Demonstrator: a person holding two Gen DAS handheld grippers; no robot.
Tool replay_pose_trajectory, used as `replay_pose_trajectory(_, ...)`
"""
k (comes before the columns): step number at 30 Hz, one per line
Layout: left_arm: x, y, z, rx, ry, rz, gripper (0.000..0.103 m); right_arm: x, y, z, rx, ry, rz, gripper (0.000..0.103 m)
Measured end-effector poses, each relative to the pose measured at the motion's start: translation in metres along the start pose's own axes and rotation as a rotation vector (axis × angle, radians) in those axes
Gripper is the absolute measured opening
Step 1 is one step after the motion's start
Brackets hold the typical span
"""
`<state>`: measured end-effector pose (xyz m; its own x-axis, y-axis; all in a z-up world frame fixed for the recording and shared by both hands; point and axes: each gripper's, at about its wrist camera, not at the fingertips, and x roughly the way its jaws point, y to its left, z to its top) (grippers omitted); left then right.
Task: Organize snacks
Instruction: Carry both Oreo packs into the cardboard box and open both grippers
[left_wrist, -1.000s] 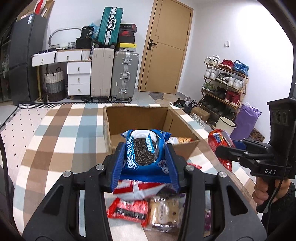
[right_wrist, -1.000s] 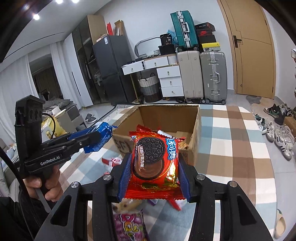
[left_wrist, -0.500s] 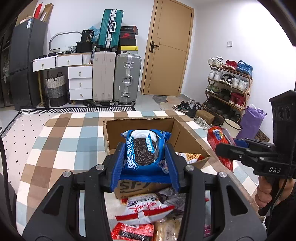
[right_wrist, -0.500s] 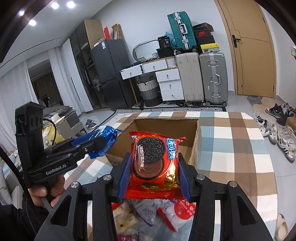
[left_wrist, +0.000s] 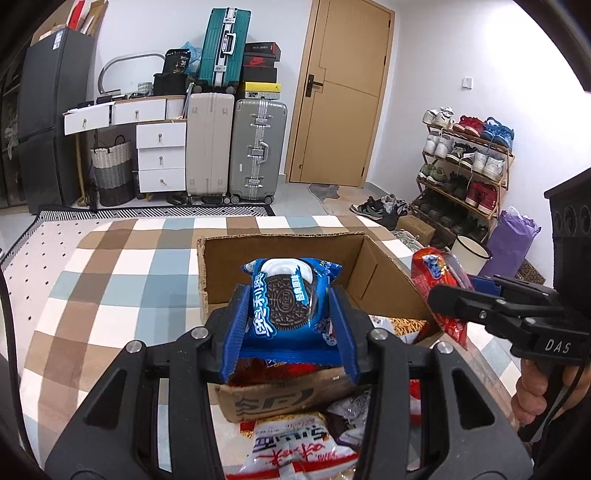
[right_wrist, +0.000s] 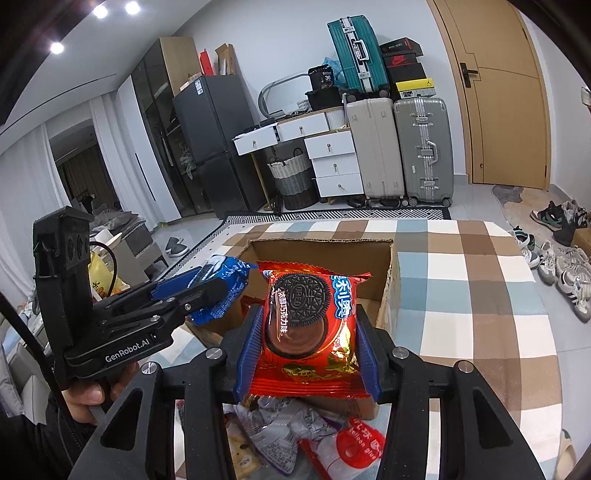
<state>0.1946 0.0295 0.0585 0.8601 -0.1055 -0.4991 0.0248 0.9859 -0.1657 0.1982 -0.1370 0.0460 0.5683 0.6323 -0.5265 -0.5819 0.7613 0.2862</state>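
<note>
My left gripper (left_wrist: 290, 328) is shut on a blue Oreo packet (left_wrist: 288, 299) and holds it above the near edge of an open cardboard box (left_wrist: 384, 273). My right gripper (right_wrist: 308, 350) is shut on a red Oreo packet (right_wrist: 310, 325), also held over the box (right_wrist: 388, 291). In the left wrist view the right gripper (left_wrist: 450, 299) comes in from the right with the red packet (left_wrist: 432, 269). In the right wrist view the left gripper (right_wrist: 207, 291) comes in from the left with the blue packet (right_wrist: 225, 277). Some snacks (left_wrist: 402, 325) lie inside the box.
Loose snack packets (left_wrist: 291, 443) lie on the checkered tablecloth (left_wrist: 110, 295) in front of the box, also in the right wrist view (right_wrist: 295, 439). Suitcases (left_wrist: 236, 147), drawers (left_wrist: 160, 155), a door (left_wrist: 340, 92) and a shoe rack (left_wrist: 465, 162) stand behind.
Both grippers have risen and moved forward with their packets, from over the loose snack pile to above the box's near edge. Both stay shut.
</note>
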Motion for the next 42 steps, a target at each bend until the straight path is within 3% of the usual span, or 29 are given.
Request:
replay_pose_trajectory(17, 0.050, 0.008, -0.015, 0.016, 0.026, 0.014, 0.041, 0.054, -0.007, 0.002, -0.017, 0.061, -0.020, 0.047)
replay_pose_trajectory(22, 0.057, 0.010, -0.016, 0.026, 0.027, 0.025, 0.036, 0.065, -0.013, 0.002, -0.010, 0.071, -0.032, 0.047)
replay_pose_trajectory(33, 0.055, 0.016, -0.015, -0.001, 0.042, 0.001, 0.038, 0.050, -0.006, 0.005, -0.046, 0.036, -0.072, 0.050)
replay_pose_trajectory(35, 0.052, 0.015, -0.012, 0.007, 0.046, 0.003, 0.057, 0.041, -0.006, 0.005, -0.048, 0.028, -0.075, 0.056)
replay_pose_trajectory(37, 0.046, 0.013, -0.012, 0.021, 0.045, 0.013, 0.071, 0.032, -0.005, 0.003, -0.066, 0.026, -0.079, 0.072)
replay_pose_trajectory(38, 0.040, 0.010, -0.013, 0.025, 0.038, 0.019, 0.075, 0.026, -0.004, 0.001, -0.074, 0.014, -0.080, 0.081)
replay_pose_trajectory(42, 0.016, 0.010, -0.015, 0.020, 0.023, 0.006, 0.090, 0.006, -0.004, -0.006, -0.072, -0.010, -0.075, 0.098)
